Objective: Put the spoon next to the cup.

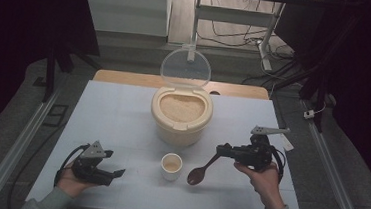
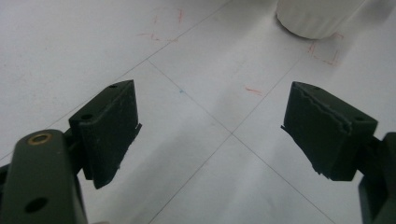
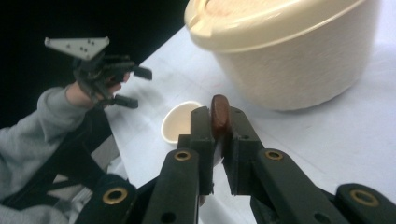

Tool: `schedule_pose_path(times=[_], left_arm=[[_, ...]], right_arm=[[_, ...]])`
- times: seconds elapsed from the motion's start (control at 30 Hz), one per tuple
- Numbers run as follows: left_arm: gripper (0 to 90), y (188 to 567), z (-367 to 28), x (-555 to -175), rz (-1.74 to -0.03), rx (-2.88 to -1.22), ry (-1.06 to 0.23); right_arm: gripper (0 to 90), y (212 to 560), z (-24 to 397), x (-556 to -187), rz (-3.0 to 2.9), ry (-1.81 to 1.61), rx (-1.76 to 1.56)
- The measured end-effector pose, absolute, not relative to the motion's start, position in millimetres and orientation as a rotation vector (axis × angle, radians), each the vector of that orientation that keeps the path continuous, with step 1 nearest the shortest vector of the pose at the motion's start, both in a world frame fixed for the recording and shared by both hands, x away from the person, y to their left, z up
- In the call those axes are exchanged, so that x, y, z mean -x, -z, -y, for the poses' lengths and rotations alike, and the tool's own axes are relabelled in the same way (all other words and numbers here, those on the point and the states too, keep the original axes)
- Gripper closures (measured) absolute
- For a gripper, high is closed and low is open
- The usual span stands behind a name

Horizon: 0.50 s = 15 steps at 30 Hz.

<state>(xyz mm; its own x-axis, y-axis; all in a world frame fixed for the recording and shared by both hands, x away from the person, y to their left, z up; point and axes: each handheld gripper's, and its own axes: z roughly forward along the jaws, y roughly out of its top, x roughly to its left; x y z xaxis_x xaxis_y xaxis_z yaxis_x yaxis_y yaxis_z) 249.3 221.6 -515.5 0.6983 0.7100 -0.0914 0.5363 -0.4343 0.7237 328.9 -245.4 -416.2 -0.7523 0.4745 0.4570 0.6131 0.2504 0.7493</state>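
A brown wooden spoon (image 1: 199, 174) hangs just above the table, bowl down, to the right of a small white cup (image 1: 171, 166). My right gripper (image 1: 221, 150) is shut on the spoon's handle. In the right gripper view the two jaws pinch the spoon handle (image 3: 219, 112) edge-on, with the cup (image 3: 179, 122) just beyond. Behind the cup stands a cream rice container (image 1: 181, 115), full of grains, with its clear lid (image 1: 186, 68) tipped up. My left gripper (image 1: 115, 162) rests open at the front left, nothing between its jaws. In the left gripper view the left gripper (image 2: 210, 116) hovers over bare table.
The white table (image 1: 113, 109) has faint red marks and pencil lines on it. The cup's base (image 2: 317, 18) lies ahead and to the right of the left jaws. The container (image 3: 299, 56) stands close on the right of the held spoon. Dark floor surrounds the table edges.
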Motion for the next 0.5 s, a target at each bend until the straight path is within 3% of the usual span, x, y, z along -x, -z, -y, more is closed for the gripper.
schedule_pose_path(times=[0.5], left_arm=[[17.7, 516, -222, -250, -0.939, -2.155, -0.286]], right_arm=[[83.0, 436, 206, -344, 2.442, 1.316, 0.943]])
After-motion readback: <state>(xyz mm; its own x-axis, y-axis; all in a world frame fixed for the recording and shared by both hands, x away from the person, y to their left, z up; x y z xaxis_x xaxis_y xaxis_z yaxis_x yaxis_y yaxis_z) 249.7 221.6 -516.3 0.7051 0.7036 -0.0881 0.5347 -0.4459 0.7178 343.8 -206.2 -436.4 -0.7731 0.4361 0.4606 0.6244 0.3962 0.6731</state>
